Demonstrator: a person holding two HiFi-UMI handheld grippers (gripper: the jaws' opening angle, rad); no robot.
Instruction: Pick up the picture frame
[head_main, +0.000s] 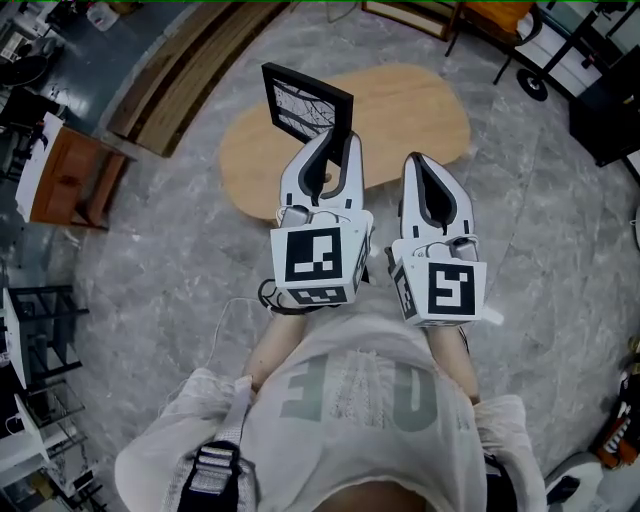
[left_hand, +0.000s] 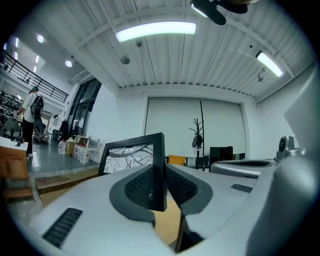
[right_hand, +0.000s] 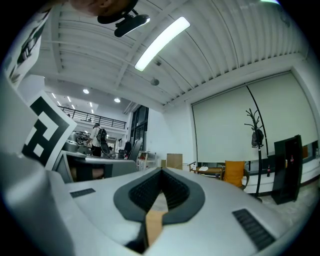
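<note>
The picture frame is black, holds a branch print, and is lifted upright above the oval wooden table. My left gripper is shut on the frame's right edge. In the left gripper view the frame's side bar stands clamped between the dark ribbed pads, with the left gripper pointing level. My right gripper hovers beside it on the right, over the table, shut with nothing in it. In the right gripper view the right gripper shows its pads meeting at the tip.
A wooden cabinet and long wooden planks lie to the left on the grey stone floor. A black rack stands at the far left. Chairs and dark furniture sit at the top right. A person stands far off.
</note>
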